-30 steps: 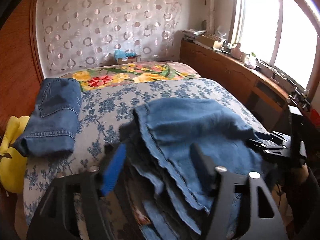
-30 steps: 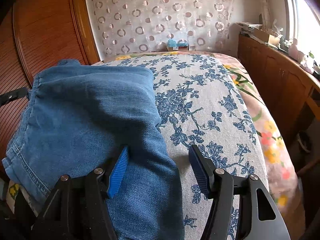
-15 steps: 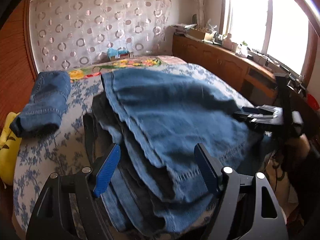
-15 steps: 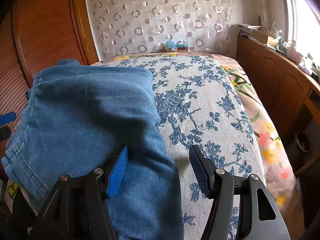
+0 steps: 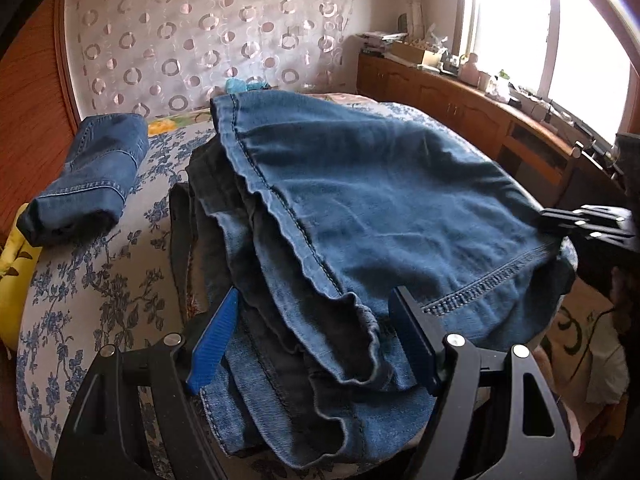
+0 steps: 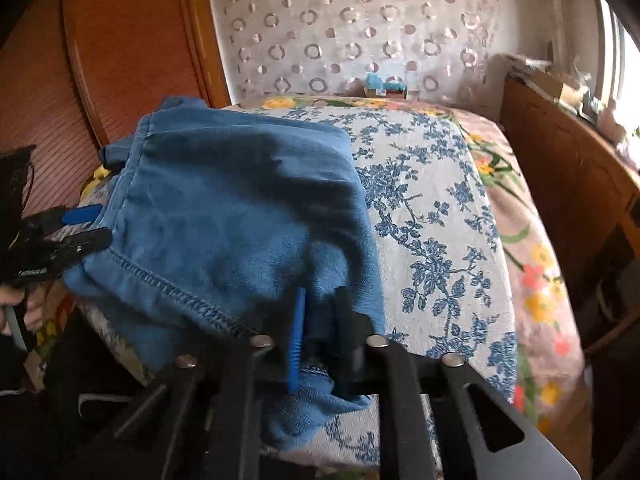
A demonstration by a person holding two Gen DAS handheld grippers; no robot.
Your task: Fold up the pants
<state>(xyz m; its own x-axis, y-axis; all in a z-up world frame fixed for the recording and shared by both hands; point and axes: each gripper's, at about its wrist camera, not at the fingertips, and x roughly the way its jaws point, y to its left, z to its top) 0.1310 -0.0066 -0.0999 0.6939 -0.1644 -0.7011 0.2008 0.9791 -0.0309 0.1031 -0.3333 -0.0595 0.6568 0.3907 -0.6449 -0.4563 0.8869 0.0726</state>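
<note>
While right gripper closes on jeans, left gripper gapes, straddling hem.

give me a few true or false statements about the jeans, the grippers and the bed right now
1. The right gripper has denim between its fingers. True; its jaws are closing on a corner of the top jeans.
2. The left gripper is clamped shut on the jeans. False; its jaws stand wide apart, with the pile's edge lying between them unpinched.
3. A folded pair of jeans lies apart from the pile, near the wooden headboard. True.
4. The bed cover under the jeans is plain white. False; it is pale with a blue flower print.
5. The pile holds just one pair of jeans. False; several denim layers are stacked under the top pair.
</note>
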